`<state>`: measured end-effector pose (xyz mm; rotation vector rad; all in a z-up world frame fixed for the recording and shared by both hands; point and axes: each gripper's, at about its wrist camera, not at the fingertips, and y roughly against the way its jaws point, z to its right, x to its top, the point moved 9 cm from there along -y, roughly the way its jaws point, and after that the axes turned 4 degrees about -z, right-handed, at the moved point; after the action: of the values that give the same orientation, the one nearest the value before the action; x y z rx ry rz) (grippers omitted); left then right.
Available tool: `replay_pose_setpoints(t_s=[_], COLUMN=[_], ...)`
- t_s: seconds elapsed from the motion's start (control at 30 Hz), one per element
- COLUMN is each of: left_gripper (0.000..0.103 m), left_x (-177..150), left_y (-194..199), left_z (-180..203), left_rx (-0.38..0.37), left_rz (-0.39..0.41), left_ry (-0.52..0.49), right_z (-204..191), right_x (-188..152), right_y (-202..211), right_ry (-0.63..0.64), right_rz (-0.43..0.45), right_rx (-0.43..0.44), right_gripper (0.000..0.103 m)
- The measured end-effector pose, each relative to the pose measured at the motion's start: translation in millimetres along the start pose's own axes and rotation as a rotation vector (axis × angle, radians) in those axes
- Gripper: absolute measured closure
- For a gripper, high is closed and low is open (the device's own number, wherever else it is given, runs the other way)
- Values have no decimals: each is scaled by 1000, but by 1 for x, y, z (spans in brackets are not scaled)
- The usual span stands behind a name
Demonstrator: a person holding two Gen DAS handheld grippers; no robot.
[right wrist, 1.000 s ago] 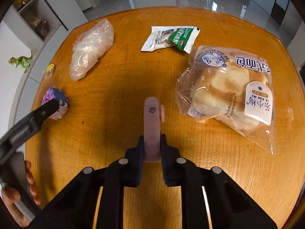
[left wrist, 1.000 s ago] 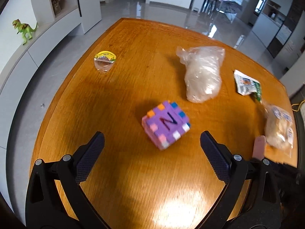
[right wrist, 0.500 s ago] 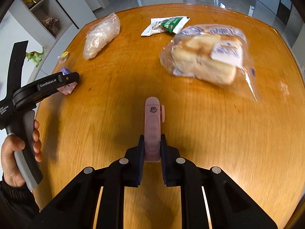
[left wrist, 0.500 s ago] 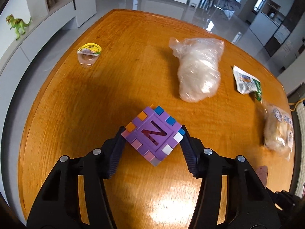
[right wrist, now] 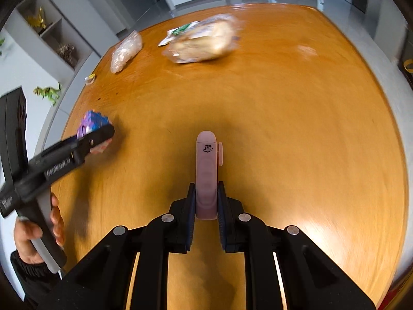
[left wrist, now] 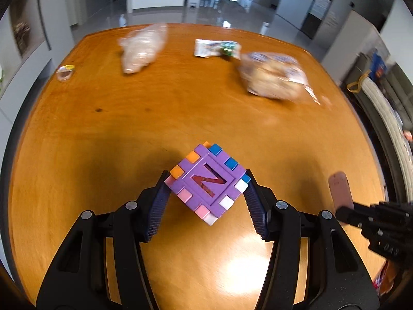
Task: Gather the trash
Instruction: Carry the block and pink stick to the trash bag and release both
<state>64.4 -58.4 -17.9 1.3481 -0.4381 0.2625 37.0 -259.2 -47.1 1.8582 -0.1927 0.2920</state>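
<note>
Purple foam cube (left wrist: 208,182), "N" face up, tilted, above table; pink slim item (right wrist: 207,173), upright.

Daylight fills the room, bright and even. The glossy wooden table (left wrist: 180,108) throws white glare patches near both cameras' lower edges. Motion blur smears the bread bag (right wrist: 204,42) and other far wrappers, while the near toy cube (left wrist: 207,180) stays sharp. Fisheye bending curves the table's rim, and corners darken to black.
</note>
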Motion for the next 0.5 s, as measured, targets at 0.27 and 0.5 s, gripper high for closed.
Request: replay_pose_setpoints(t_s=[0.27, 0.5], left_gripper=[48, 48], left_x=[-54, -108], left_y=[17, 19], left_z=[120, 243], left_rx=[-90, -211], left_rz=[-5, -39], left_ry=[-186, -388], right_z=[81, 162], right_x=[-85, -171], right_y=[52, 103], right_ry=[-129, -297], right_rz=[67, 149], right_rx=[-6, -28], right_gripper=[86, 86])
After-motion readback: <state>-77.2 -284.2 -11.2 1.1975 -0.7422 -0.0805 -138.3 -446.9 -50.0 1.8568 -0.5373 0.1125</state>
